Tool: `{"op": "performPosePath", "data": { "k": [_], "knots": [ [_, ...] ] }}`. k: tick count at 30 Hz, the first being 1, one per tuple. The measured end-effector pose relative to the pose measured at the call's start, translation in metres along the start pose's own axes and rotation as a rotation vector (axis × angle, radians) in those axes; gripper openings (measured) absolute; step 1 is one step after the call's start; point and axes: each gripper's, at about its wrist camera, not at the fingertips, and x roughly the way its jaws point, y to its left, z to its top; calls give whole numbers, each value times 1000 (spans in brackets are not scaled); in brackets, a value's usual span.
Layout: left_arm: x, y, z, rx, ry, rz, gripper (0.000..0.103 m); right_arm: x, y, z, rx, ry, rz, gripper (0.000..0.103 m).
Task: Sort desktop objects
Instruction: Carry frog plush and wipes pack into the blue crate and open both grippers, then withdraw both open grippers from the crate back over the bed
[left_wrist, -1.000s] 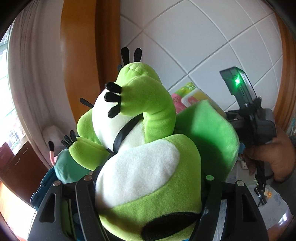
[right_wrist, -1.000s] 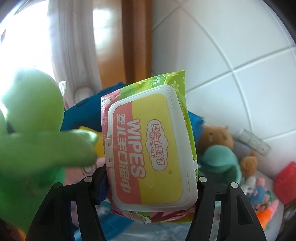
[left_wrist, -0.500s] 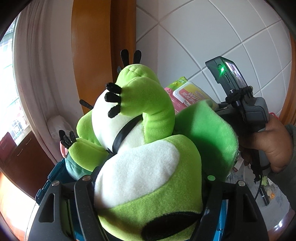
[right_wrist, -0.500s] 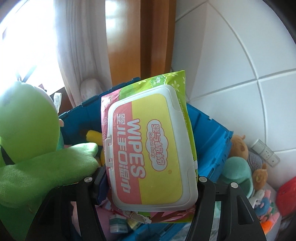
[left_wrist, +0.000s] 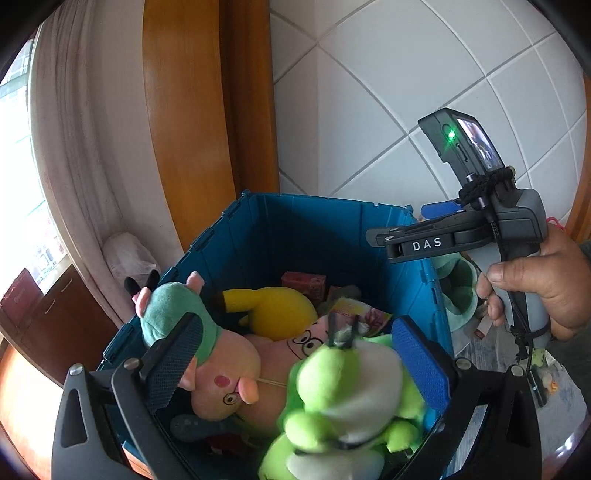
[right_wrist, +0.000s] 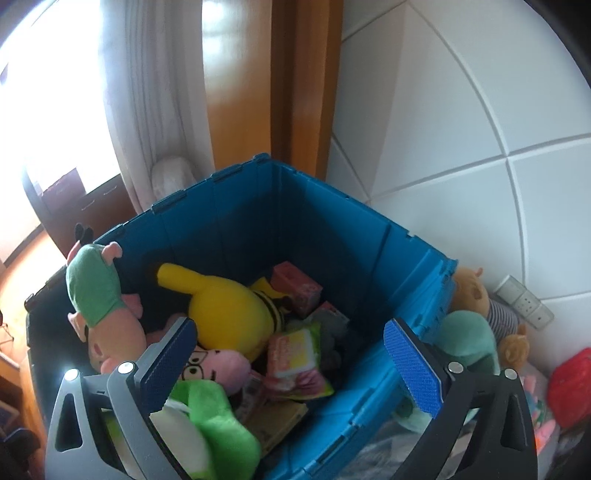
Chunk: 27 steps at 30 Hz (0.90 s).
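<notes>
Over the blue crate (left_wrist: 325, 229), both hand-held grippers point down into its open top. Left gripper (left_wrist: 295, 354): jaws opening, blue pads spread wide; green frog plush (left_wrist: 347, 398) sits between them, blurred, with no pad pressing on it, lying among the toys at the near side of the crate. Right gripper (right_wrist: 291, 369): jaws opening, pads wide apart, nothing between them; wipes pack (right_wrist: 293, 356) lies inside the crate, tilted, beside the yellow plush (right_wrist: 229, 317) and just right of the pink plush with glasses (right_wrist: 218, 363). A pig plush in green clothing (right_wrist: 99, 310) leans against the crate's left wall. From the left wrist view, a person's hand (left_wrist: 535, 280) grips the right gripper's handle to the right of the crate. Outside the crate, by the tiled wall (right_wrist: 461, 129), lie a teal plush (right_wrist: 469, 343) and a brown plush (right_wrist: 476, 291).
</notes>
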Motion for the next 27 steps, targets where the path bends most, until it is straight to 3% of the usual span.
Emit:
{"op": "performPosePath", "data": {
  "k": [7, 14, 22, 27],
  "knots": [
    [-19, -35, -1, 4, -6, -15, 103, -30, -12, -19, 29, -23, -2, 102],
    [-30, -92, -7, 55, 9, -55, 103, -69, -52, -72, 104, -54, -10, 102],
    [-22, -202, -23, 146, 37, -195, 103, -112, -137, -178, 239, -13, -100, 102],
    [4, -277, -46, 201, 49, -289, 103, -135, -200, -278, 348, 44, -204, 102]
  ]
}}
